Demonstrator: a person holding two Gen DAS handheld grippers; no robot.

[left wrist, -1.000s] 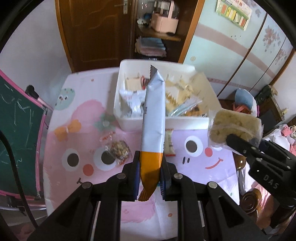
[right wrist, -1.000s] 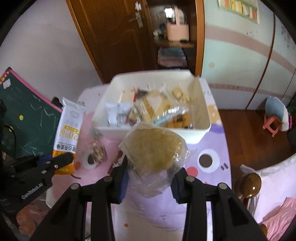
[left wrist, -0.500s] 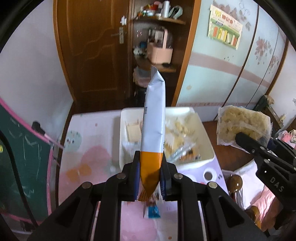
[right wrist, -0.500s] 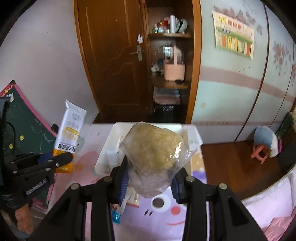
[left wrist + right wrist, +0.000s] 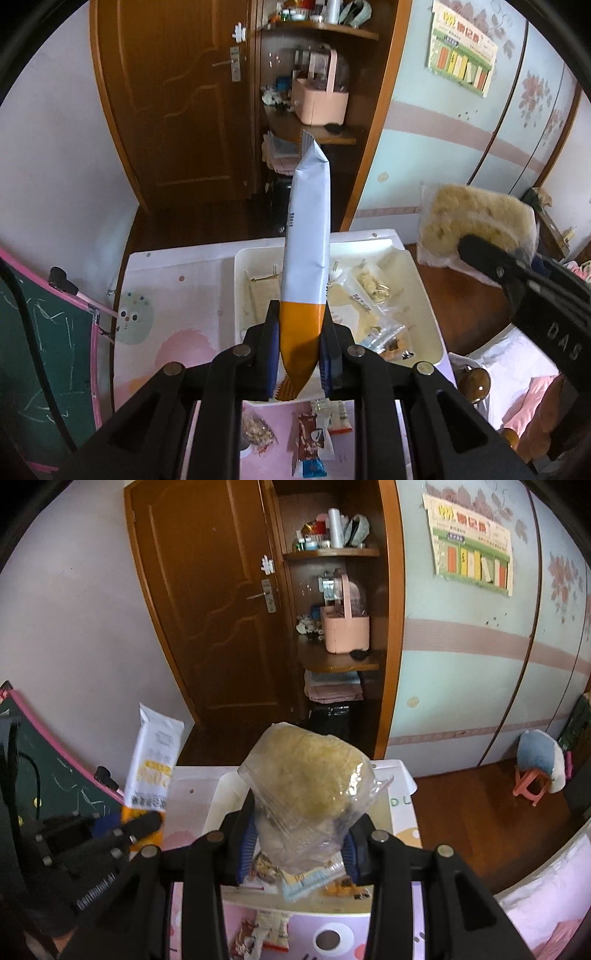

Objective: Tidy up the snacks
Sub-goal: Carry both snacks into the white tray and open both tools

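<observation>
The left gripper [image 5: 298, 354] pinches the orange lower end of a long white-and-orange snack packet [image 5: 306, 258], which stands up ahead of it over the white bin [image 5: 240, 291]. The right gripper [image 5: 300, 843] squeezes a clear bag of pale puffed snack [image 5: 306, 775] low down, most of the bag bulging above its fingers. Both look light. The packet seems stiff enough to stand, but a grip this near its end may let it swing. The crinkly bag looks slippery and its contents crushable, so a gentle hold suits. Below both grippers the bin is already crowded; loose snacks lie on the table [image 5: 166, 280] nearer than the bin. Open air above leaves room.
</observation>
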